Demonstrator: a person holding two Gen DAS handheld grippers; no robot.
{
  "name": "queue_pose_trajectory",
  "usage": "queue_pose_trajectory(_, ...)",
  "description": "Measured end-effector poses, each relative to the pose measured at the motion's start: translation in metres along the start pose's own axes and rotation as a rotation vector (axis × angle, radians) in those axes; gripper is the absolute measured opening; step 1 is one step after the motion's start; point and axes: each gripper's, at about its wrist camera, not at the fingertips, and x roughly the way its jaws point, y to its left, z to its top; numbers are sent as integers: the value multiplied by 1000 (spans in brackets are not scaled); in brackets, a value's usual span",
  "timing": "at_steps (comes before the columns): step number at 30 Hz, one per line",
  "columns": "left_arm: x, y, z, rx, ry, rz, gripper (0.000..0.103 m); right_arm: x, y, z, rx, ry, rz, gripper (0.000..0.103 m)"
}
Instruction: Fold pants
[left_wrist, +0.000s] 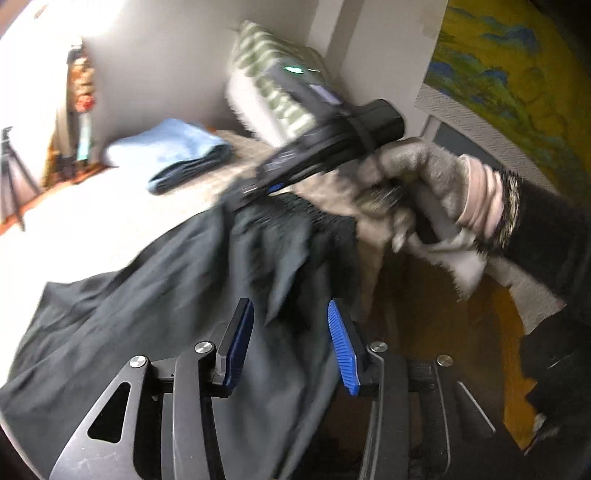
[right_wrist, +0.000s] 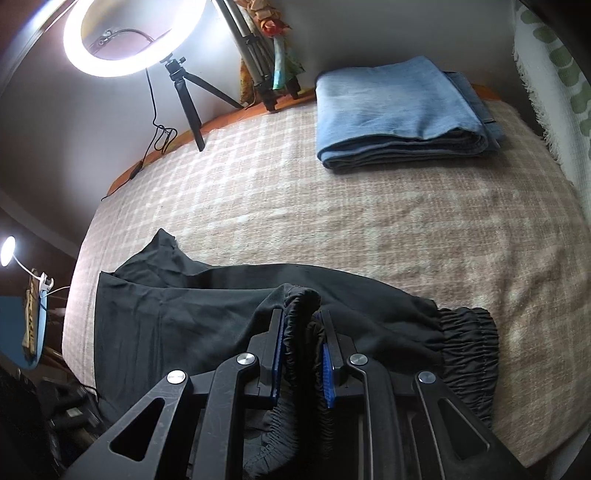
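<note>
Dark grey pants (right_wrist: 207, 314) lie spread on a plaid blanket (right_wrist: 369, 214), legs to the left, gathered elastic waistband (right_wrist: 469, 343) at the right. My right gripper (right_wrist: 301, 314) is shut on a bunched part of the waistband. In the left wrist view the right gripper (left_wrist: 236, 201), held by a gloved hand (left_wrist: 417, 192), pinches the pants (left_wrist: 147, 325) and lifts them. My left gripper (left_wrist: 290, 312) is open, its blue pads on either side of hanging pants fabric, not clamping it.
Folded light blue jeans (right_wrist: 399, 110) lie at the far side of the bed. A ring light on a tripod (right_wrist: 133, 37) and another tripod (right_wrist: 255, 70) stand at the back left. A green-patterned pillow (left_wrist: 273, 85) lies at the right.
</note>
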Motion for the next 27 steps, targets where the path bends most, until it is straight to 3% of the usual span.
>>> queue_pose_trajectory(5,-32,56,-34,-68,44,166,41,-3,-18,-2,8,6,-16,16)
queue_pose_trajectory(11,-45,109,-69,-167,93,306,41,3,-32,-6,-1,10,-50,18)
queue_pose_trajectory(15,-42,122,-84,-205,127,328,41,4,-31,-11,-43,10,-131,36)
queue_pose_trajectory(23,-48,131,-94,-242,109,339,41,-36,-15,-30,-89,-113,-264,39)
queue_pose_trajectory(27,-59,134,-94,-271,61,344,41,-53,4,-51,-58,-192,-211,39)
